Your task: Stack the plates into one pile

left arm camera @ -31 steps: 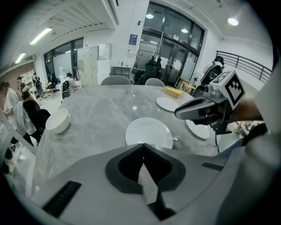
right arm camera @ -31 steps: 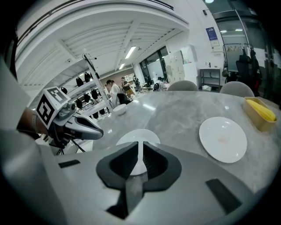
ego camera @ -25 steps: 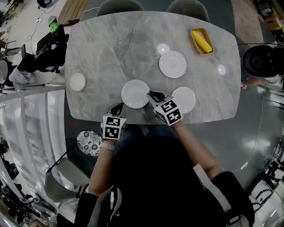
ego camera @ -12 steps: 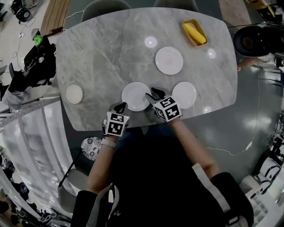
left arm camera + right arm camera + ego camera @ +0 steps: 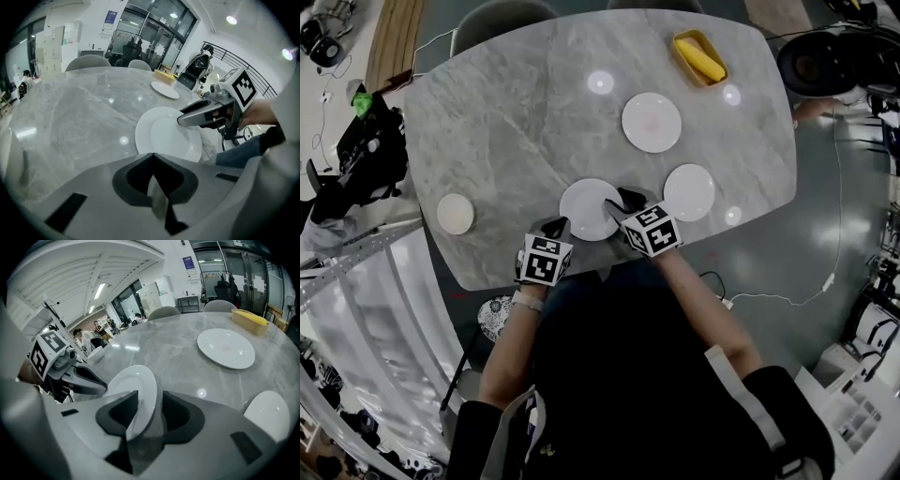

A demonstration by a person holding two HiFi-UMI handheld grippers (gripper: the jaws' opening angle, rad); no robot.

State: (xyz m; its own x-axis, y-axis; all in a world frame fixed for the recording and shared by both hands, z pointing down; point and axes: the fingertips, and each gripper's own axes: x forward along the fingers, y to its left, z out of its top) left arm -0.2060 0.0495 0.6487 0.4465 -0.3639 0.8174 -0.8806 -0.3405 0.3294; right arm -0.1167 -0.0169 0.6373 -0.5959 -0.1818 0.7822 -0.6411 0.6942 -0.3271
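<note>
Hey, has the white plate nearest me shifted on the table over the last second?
No. The near plate keeps its spot, the same gap from the table's front edge and from the plate to its right.

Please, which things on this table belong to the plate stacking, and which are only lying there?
For the job:
- near white plate
- right plate
- far plate
- small plate at the left edge

Only lying about:
- yellow tray
- grey chair behind the table
</note>
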